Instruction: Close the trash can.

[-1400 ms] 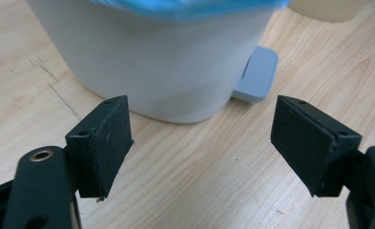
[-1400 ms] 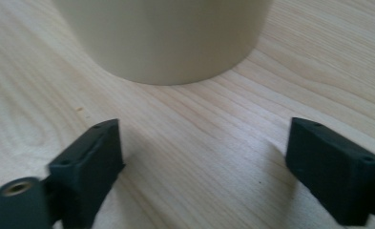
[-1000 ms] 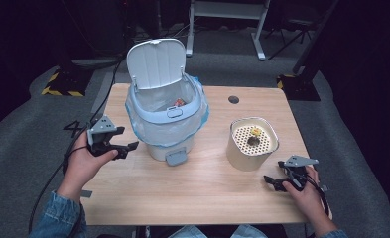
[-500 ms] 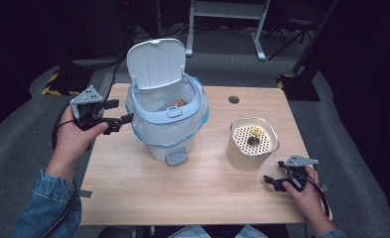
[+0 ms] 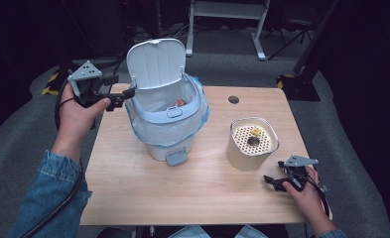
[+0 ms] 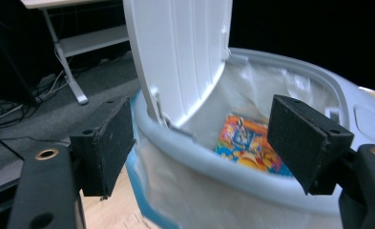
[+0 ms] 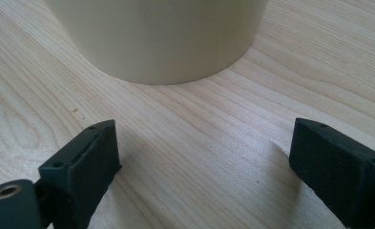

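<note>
Up beside the raised lid point(image 5: 156, 63) of the lined bin point(image 5: 168, 119) at the table's point(image 5: 202, 193) left-centre, the left gripper point(image 5: 124, 95) hovers, fingers apart and empty; the right gripper point(image 5: 273, 182) rests near the beige canister point(image 5: 251, 145), fingers apart too.

Two black fingers point(image 7: 82, 164) stand wide apart above the wooden table point(image 7: 185, 143), a cream container point(image 7: 161, 38) just ahead.

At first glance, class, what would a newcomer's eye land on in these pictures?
First, the white bin left of the table's middle, its lid standing upright and a bright packet lying inside. Next, the left gripper, open beside the lid. Then the cream pot to the right, with the right gripper low on the table near it.
</note>
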The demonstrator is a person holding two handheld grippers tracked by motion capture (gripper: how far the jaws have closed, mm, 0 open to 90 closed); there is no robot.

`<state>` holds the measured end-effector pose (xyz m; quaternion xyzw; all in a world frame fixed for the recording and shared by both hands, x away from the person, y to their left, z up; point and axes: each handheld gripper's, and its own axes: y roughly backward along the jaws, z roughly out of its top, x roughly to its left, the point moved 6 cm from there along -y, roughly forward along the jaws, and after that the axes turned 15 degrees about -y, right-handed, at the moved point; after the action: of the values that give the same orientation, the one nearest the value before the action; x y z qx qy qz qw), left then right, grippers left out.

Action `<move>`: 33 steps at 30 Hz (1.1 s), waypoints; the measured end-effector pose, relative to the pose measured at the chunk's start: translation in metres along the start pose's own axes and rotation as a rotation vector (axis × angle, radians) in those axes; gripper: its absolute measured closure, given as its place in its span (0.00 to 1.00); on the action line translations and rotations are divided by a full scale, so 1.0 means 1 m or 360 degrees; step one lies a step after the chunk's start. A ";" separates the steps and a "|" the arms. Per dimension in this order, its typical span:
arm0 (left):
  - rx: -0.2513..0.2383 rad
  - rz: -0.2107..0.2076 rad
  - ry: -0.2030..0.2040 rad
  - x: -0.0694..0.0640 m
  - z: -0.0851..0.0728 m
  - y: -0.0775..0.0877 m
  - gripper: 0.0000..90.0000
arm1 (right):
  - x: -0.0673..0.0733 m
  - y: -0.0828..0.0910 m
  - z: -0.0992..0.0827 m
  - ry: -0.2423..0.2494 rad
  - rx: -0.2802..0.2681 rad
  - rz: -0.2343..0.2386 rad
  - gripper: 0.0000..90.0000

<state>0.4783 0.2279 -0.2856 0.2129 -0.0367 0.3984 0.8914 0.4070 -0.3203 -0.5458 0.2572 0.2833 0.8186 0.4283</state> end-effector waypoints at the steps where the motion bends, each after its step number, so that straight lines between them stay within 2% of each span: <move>1: -0.0004 0.0006 0.0000 0.001 0.001 -0.001 0.27 | 0.000 0.000 0.000 0.0000 0.0001 0.0000 0.11; 7: -0.0052 0.0044 0.0012 0.015 0.017 -0.011 0.26 | 0.000 0.000 0.000 0.0000 0.0001 0.0000 0.11; 13: -0.0107 0.0029 0.0049 0.024 0.030 -0.022 0.27 | 0.000 0.000 0.000 0.0000 0.0001 0.0000 0.11; 17: -0.0150 0.0008 0.0049 0.025 0.040 -0.026 0.27 | 0.000 0.000 0.000 -0.0001 0.0001 0.0001 0.11; 24: -0.0179 -0.0084 0.0030 0.021 0.049 -0.029 0.28 | 0.000 0.000 0.000 0.0000 0.0001 0.0000 0.11; 26: -0.0175 -0.0089 0.0018 0.018 0.048 -0.029 0.27 | 0.000 0.000 0.000 0.0000 0.0001 0.0000 0.11; 28: -0.0187 -0.0110 0.0020 0.015 0.048 -0.027 0.27 | 0.000 0.000 0.000 0.0000 0.0000 0.0000 0.11; 30: -0.0192 -0.0157 0.0031 0.010 0.047 -0.023 0.28 | 0.000 0.000 0.000 0.0000 0.0001 0.0000 0.11; 33: -0.0166 -0.0211 0.0006 0.001 0.044 -0.019 0.30 | 0.000 0.000 0.000 0.0000 0.0000 0.0000 0.11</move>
<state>0.4973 0.1997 -0.2523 0.1672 -0.0414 0.3364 0.9258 0.4070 -0.3203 -0.5458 0.2573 0.2834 0.8186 0.4283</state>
